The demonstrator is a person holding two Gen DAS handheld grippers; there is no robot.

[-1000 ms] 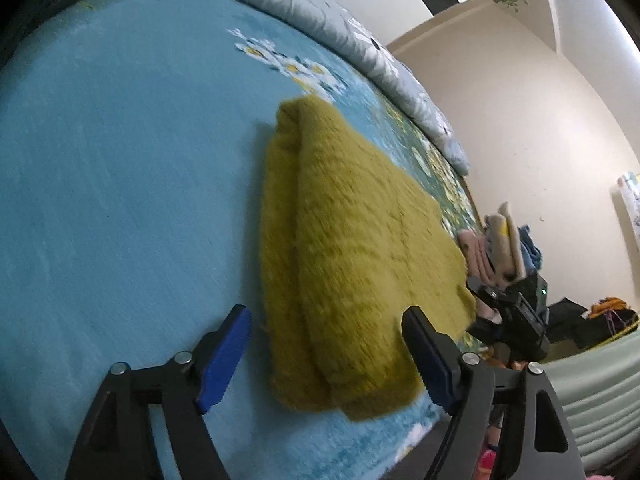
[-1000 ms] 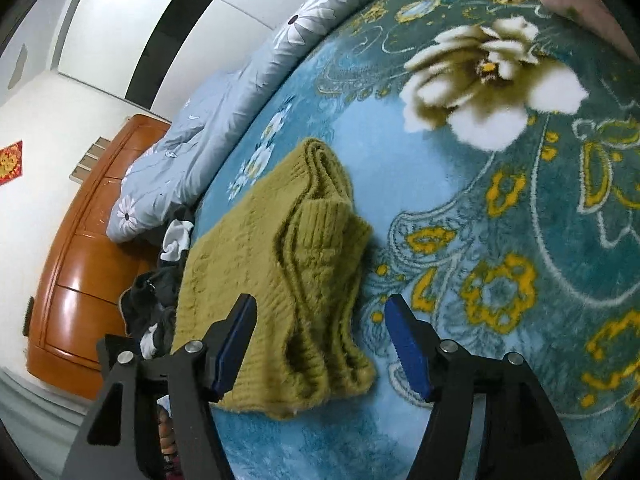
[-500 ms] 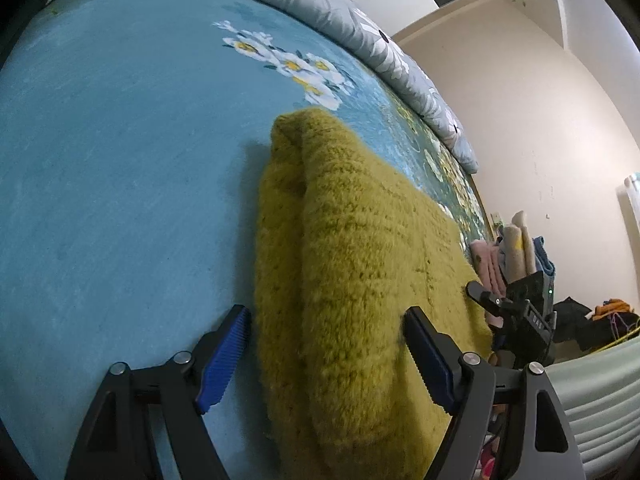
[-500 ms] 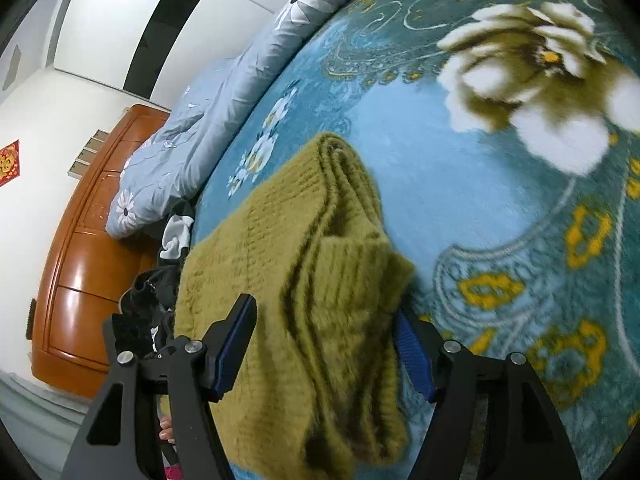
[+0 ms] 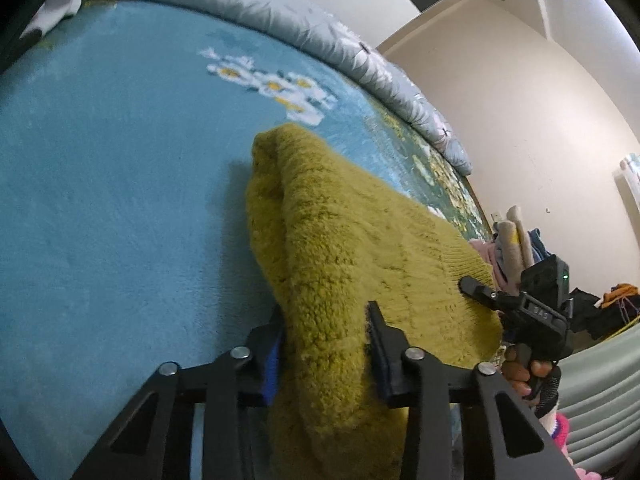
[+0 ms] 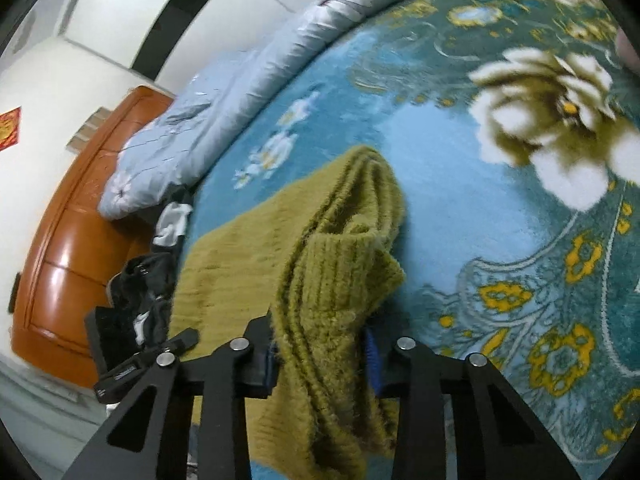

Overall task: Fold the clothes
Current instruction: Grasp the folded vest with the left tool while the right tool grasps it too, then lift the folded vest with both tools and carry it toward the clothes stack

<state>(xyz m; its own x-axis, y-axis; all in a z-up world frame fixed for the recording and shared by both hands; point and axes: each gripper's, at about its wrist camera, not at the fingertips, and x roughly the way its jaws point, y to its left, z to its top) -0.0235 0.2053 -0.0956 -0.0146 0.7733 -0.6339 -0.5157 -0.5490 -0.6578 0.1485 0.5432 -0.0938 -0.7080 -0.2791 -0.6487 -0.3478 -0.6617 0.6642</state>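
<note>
— Why have you taken the sweater at two places at once?

— Because it is wide and floppy. My left gripper [image 5: 326, 354] is closing on the thick folded edge at the near left corner of the olive-green knit sweater [image 5: 360, 248], and my right gripper [image 6: 320, 356] is closing on the bunched ribbed part at the near right. In both wrist views the blue pads already press into the wool, so the jaws stand narrow with cloth between them, not wide.

— And where does the sweater lie?

— On the blue flowered blanket [image 5: 100, 200] that covers the bed, already folded lengthwise into a long strip that runs away from me toward the grey quilt [image 5: 280, 12] at the far edge. The near end is in my jaws; the far end rests on the blanket.

— Why the near end?

— I judge the next fold goes across: lift this end and carry it over to the far one. Two matched holds keep the edge straight (one hold would let the other corner sag).

— Any worry?

— The right hold looks lumpy, on a rumpled cuff or hem; I cannot tell how many layers it has caught, and a loose layer could slip.
</note>
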